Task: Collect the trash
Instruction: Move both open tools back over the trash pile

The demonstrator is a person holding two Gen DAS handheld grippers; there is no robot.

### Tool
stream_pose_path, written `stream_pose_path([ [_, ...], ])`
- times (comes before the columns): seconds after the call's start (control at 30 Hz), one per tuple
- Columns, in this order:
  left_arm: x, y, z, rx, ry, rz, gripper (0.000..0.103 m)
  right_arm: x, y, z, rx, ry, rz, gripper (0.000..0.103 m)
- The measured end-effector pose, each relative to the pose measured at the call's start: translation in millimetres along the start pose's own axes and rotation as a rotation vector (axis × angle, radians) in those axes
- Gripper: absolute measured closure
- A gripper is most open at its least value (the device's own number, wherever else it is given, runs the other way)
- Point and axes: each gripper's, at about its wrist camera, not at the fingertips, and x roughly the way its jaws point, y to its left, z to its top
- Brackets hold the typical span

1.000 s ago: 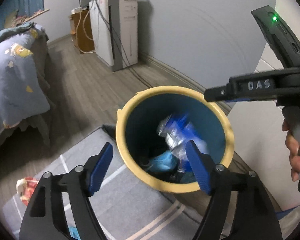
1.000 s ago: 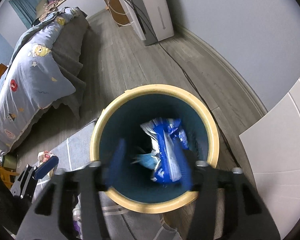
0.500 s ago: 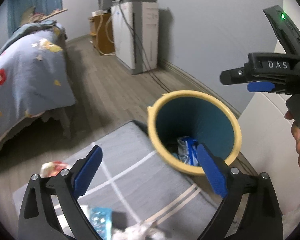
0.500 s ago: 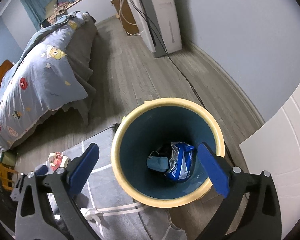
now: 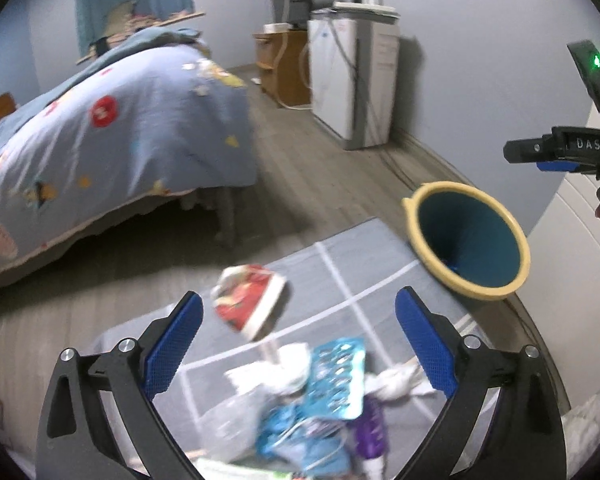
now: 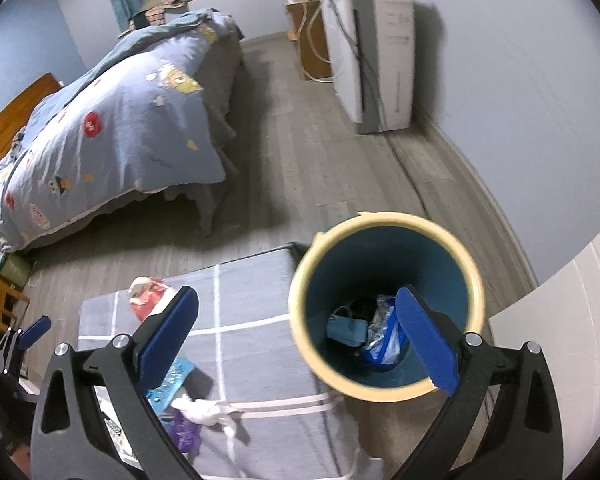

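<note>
A teal bin with a cream rim [image 5: 420, 196] [image 6: 380, 218] stands at the corner of a grey mat [image 5: 340, 264] [image 6: 252, 300]. A blue wrapper [image 6: 384, 344] and a teal mask [image 6: 346, 330] lie inside it. My right gripper [image 6: 298, 304] hangs open and empty above the bin's left rim. My left gripper [image 5: 300, 312] is open and empty over the mat. A red snack wrapper [image 5: 248, 304] [image 6: 146, 298] lies just inside its left finger. Nearer lie a teal blister pack [image 5: 334, 376] [image 6: 172, 384], a white tissue [image 5: 276, 376] [image 6: 204, 410] and a purple wrapper [image 5: 370, 436].
A bed with a blue quilt [image 5: 100, 140] [image 6: 120, 132] fills the left. A white appliance [image 5: 348, 80] [image 6: 380, 60] with cables and a wooden cabinet [image 5: 284, 64] stand at the far wall. A white panel [image 6: 560, 340] stands to the right of the bin.
Both grippers opened wide and drew back and up from the bin. The blue wrapper dropped to the bin's bottom. The left gripper swung left over the trash on the mat.
</note>
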Motion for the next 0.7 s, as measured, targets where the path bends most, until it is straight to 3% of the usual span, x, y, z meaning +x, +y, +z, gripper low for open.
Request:
stream_pose_path([
  [0.37, -17.0, 85.8, -56.2, -0.170, 0.017, 0.115, 0.006, 31.1, 73.6, -20.6, -0.087, 0.104, 0.091, 0.006],
  [0.7, -7.5, 122.4, -77.4, -0.189, 0.062, 0.144, 0.006, 75.7, 118.3, -62.8, -0.112, 0.226, 0.120, 0.006],
])
